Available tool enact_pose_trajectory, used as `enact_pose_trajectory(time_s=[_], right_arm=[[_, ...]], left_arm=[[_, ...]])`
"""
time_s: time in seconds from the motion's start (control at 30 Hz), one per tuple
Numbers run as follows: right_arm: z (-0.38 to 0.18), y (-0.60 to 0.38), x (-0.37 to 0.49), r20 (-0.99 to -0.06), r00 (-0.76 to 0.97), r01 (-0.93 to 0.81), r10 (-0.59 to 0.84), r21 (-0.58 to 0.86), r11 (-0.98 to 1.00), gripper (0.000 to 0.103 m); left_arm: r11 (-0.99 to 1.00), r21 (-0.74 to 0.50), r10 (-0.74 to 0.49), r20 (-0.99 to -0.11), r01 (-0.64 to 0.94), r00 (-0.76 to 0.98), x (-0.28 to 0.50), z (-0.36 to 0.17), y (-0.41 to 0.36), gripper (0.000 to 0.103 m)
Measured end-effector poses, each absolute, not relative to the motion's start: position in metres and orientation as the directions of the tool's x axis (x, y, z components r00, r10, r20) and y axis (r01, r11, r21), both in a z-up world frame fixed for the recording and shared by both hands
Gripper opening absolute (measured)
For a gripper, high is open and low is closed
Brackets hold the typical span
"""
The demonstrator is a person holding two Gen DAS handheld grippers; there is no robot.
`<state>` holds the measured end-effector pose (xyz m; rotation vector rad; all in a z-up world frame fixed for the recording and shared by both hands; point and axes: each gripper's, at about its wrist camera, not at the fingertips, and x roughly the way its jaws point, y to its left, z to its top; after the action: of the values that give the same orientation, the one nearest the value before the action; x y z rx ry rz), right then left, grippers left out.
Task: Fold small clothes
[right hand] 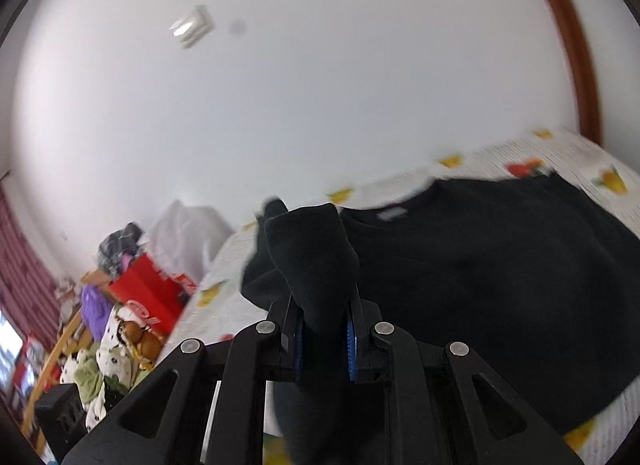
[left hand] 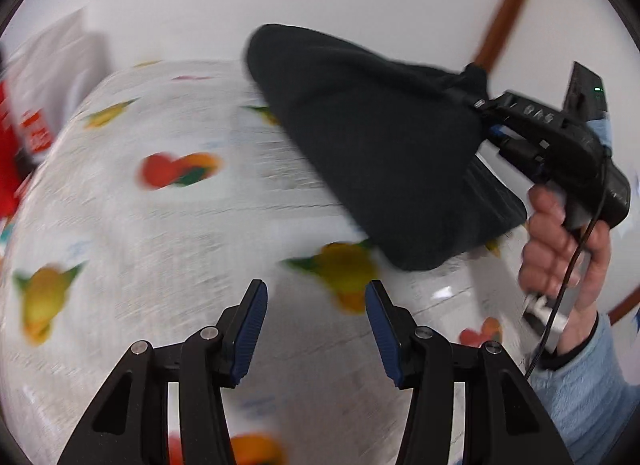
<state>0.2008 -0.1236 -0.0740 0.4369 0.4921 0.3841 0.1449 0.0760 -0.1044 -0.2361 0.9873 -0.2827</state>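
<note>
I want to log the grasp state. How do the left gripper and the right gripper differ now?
The left gripper is open and holds nothing; the right gripper is shut on the black garment. The left one hangs over the fruit-print cloth; the right one lifts fabric. Both have blue pads.

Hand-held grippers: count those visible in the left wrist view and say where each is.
2. The left hand-held gripper is open at the bottom centre; the right hand-held gripper at the upper right is clamping the black garment.

Garment [right hand: 500, 277] spread on tablecloth [left hand: 168, 233], one end lifted clear, pinched in right gripper [right hand: 324, 345]. Left gripper [left hand: 316, 329] over bare tablecloth, near side of garment. Box [right hand: 148, 293] and clothes pile [right hand: 108, 369] beyond table's left edge.
</note>
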Motion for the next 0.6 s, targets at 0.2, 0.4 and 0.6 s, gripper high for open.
enact_pose_trajectory(time_s=[0.2, 0.4, 0.6], right_arm=[[-0.118, -0.165, 0.198, -0.436, 0.783, -0.177, 0.444, 0.528, 0.831, 0.017], [-0.136, -0.175, 0.193, -0.498, 0.751, -0.185, 0.434, 0.473, 0.862, 0.025], [-0.135, -0.189, 0.195, -0.48, 0.744, -0.208, 0.465, 0.495, 0.844, 0.044]], left_arm=[[0.945, -0.259, -0.326, -0.801, 0.2, 0.502, 0.173, -0.113, 0.014, 0.054], [0.953, -0.232, -0.299, -0.815, 0.192, 0.497, 0.189, -0.128, -0.006, 0.054], [0.945, -0.25, -0.323, -0.814, 0.21, 0.484, 0.193, -0.132, -0.012, 0.053]])
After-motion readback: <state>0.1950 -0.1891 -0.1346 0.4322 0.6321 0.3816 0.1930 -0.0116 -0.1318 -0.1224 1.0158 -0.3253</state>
